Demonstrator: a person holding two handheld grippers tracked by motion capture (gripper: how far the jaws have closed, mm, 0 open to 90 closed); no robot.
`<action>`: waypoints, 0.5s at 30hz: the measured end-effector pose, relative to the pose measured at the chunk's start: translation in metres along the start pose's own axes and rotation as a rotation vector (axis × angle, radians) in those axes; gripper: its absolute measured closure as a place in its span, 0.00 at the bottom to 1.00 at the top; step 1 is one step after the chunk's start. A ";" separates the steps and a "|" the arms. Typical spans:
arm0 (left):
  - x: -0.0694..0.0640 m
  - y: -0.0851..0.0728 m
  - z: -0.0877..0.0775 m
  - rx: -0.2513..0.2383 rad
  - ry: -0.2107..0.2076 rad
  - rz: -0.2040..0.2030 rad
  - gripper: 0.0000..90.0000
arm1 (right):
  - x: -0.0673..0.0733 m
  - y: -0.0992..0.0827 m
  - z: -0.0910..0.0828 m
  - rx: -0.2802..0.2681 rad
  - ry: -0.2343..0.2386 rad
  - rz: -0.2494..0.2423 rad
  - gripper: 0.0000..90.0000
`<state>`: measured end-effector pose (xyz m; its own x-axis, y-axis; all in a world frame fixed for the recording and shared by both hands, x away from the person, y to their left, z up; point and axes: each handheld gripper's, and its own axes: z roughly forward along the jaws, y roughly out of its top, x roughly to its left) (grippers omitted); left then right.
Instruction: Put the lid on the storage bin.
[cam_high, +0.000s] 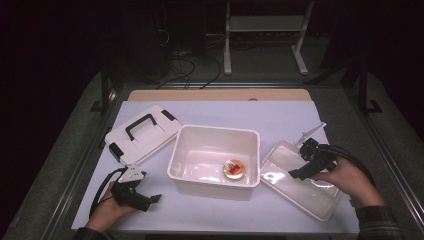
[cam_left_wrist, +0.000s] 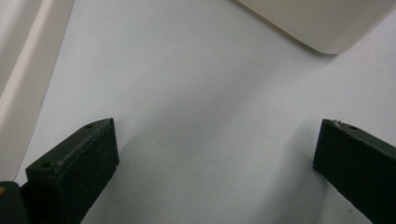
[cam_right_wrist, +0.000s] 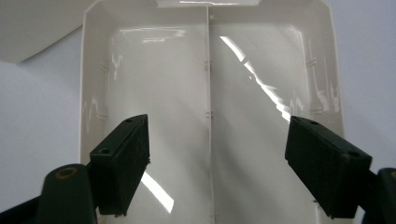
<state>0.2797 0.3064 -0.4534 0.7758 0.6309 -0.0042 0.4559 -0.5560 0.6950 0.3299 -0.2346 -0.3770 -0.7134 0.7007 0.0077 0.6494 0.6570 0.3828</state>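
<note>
Here a person sits at a table covered in white, holding a claw tool in each hand. In the middle stands an open white box (cam_high: 215, 160) with a small round yellow-and-red item (cam_high: 234, 169) lying on its floor, toward the near right corner. To the right of the box, just beside it, lies a shallow white tray (cam_high: 300, 182) with a thin divider (cam_right_wrist: 208, 112) running down its middle. To the left, a white lid (cam_high: 142, 132) with a black handle rests flat on the table.

The right claw (cam_high: 296, 173) hangs over the tray, pointing down into it. Its jaws stand wide apart with nothing between them; in the right gripper view they straddle the divider, one jaw over each half of the tray. The left claw (cam_high: 155, 199) rests low on the bare table near the box's front left corner, jaws also wide open and empty.

The step in hand looks like reaching for the tray. The next move probably calls for lowering the right claw onto the divider or a tray wall, then closing on that thin plastic squarely so it does not slip.
</note>
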 end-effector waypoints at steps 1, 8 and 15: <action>0.000 0.000 0.000 0.000 0.000 0.000 0.00 | -0.001 -0.004 0.003 -0.004 0.002 0.008 0.25; 0.000 0.000 0.000 0.001 0.000 0.000 0.00 | -0.003 -0.014 0.009 -0.014 0.000 0.023 0.32; 0.000 0.000 0.000 0.000 0.000 0.000 0.00 | -0.004 -0.025 0.021 -0.025 0.002 0.033 0.45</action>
<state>0.2796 0.3064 -0.4534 0.7759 0.6309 -0.0036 0.4557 -0.5565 0.6947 0.3220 -0.2483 -0.4056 -0.6922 0.7214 0.0221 0.6658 0.6264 0.4054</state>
